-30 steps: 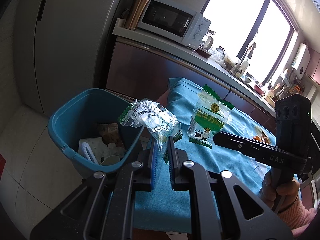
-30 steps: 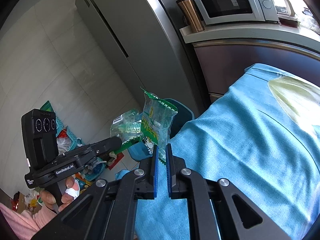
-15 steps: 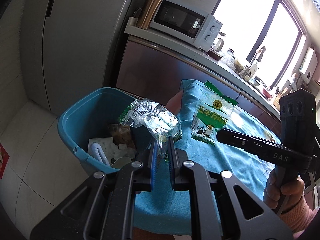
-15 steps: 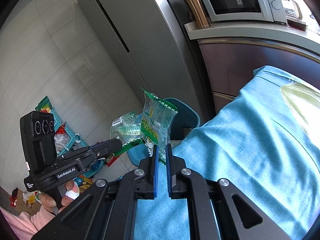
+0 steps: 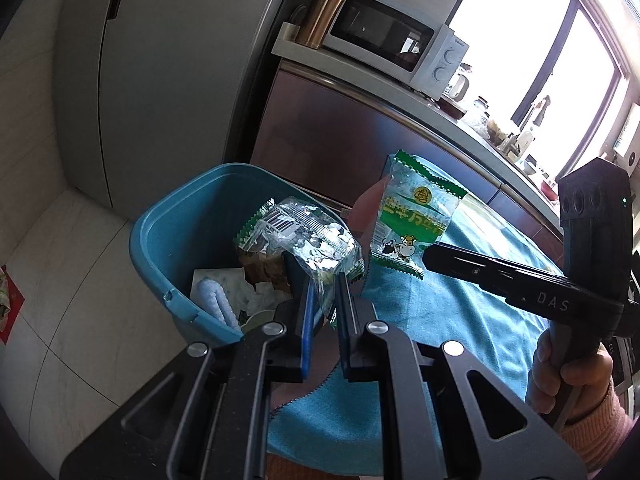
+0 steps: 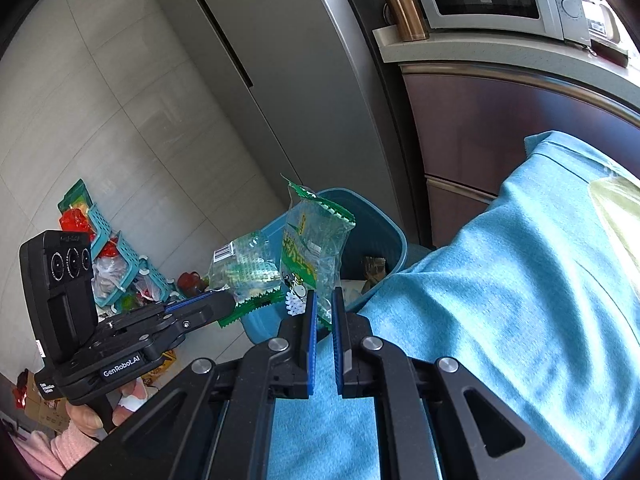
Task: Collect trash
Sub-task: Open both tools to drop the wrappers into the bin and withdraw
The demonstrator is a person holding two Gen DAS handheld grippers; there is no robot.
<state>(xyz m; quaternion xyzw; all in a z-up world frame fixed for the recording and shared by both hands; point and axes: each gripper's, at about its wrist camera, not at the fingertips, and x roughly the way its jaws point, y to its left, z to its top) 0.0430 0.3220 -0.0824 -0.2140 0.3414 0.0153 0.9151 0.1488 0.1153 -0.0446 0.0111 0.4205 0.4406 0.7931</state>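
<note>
My left gripper is shut on a crumpled clear wrapper with green edges, held over the near rim of the blue trash bin. My right gripper is shut on a clear green-edged snack bag with a cow print, held upright just right of the bin. In the left wrist view that bag hangs over the table edge. In the right wrist view the left gripper's wrapper sits left of the bag. The bin holds paper and other trash.
A blue cloth covers the table beside the bin. A steel fridge stands behind the bin, and a counter with a microwave and copper tumbler. Toys and baskets lie on the tiled floor.
Both grippers have moved toward the bin with their wrappers still held; the bin now looks larger and closer, with the left wrapper over its rim.
</note>
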